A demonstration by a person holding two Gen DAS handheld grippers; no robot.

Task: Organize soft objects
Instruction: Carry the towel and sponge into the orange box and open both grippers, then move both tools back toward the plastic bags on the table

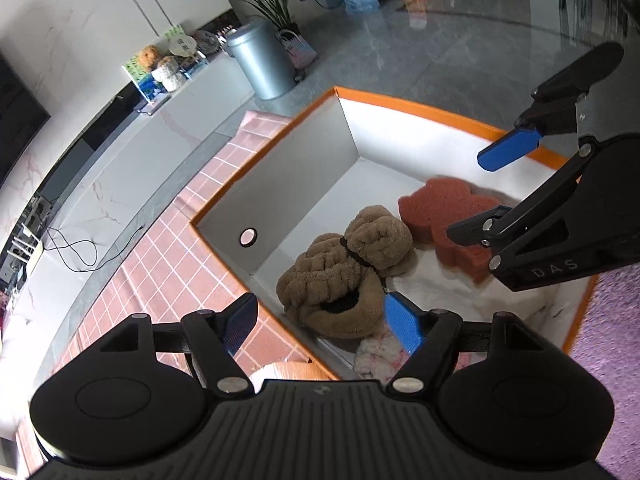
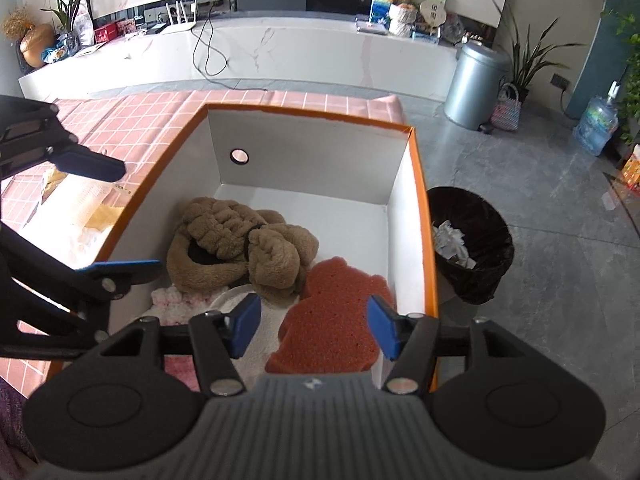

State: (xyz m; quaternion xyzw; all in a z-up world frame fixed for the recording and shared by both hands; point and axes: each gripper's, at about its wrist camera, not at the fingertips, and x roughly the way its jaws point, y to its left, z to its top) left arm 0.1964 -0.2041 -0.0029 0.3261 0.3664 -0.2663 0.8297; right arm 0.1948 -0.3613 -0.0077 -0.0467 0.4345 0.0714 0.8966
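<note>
A: Start at the tools. What are the two grippers doing?

B: Both are empty. The left gripper point(image 1: 320, 322) has its blue pads spread wide, straddling the near left wall of the white cardboard box with the orange rim point(image 1: 420, 110); one pad is outside over the pink tiled cloth point(image 1: 160, 264), the other inside, just beside the tan plush toy point(image 1: 344, 268). Nothing is pinched between them.

A: And the right one?

B: The right gripper point(image 2: 314, 326) stands open too, less widely. Its pads sit over the near end of the rust-red foam sponge cut in an animal shape point(image 2: 340, 312), one to each side, and I see no pad pressing on it. No earlier frame is given, so I only say the sponge lies free on the box floor.

A: So where are the soft things?

B: In the box. The tan plush toy is heaped at the left of the floor, the red sponge touching it on the right. A pink and white fluffy cloth point(image 2: 176, 298) peeks out near the plush, and both seem to rest on a white sheet lining the near part.

A: Why hold the grippers like that?

B: My guess is that both items are delivered, so open jaws above them suit pulling clear. More soft items point(image 2: 80, 204) wait on the cloth to the left, outside the box, so the task looks unfinished.
</note>
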